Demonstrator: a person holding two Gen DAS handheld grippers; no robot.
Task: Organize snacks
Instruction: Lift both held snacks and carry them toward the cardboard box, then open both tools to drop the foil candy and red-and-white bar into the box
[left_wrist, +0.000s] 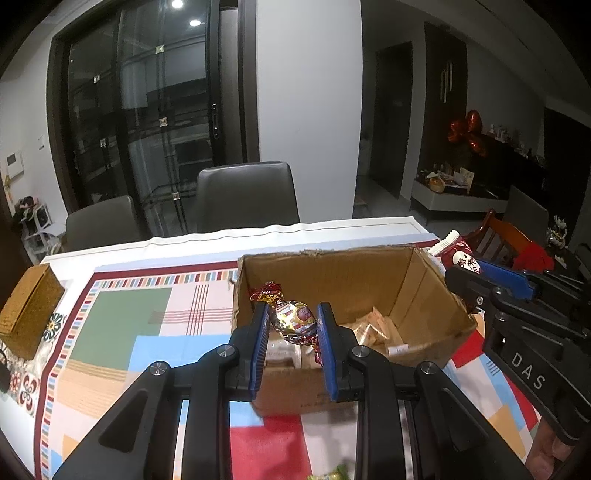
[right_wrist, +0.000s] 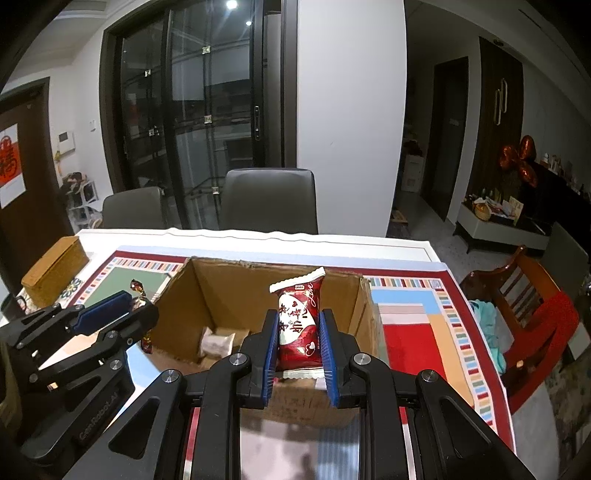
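Both loads at frame centre: left gripper (left_wrist: 291, 321) pinching foil candy (left_wrist: 295, 322), right gripper (right_wrist: 298, 326) pinching red packet (right_wrist: 300, 325). Best carried clear over the cardboard box (left_wrist: 332, 267) rim before letting go.

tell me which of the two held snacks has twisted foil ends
The foil-wrapped candy in the left gripper: its wrapper is twisted at both ends. The red packet in the right gripper is flat with crimped white seals.

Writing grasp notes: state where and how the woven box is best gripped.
Grip the woven box across its narrow width, at mid-length, coming straight down from above. It lies flat on the table with its long sides free; the lid top is too broad to span.
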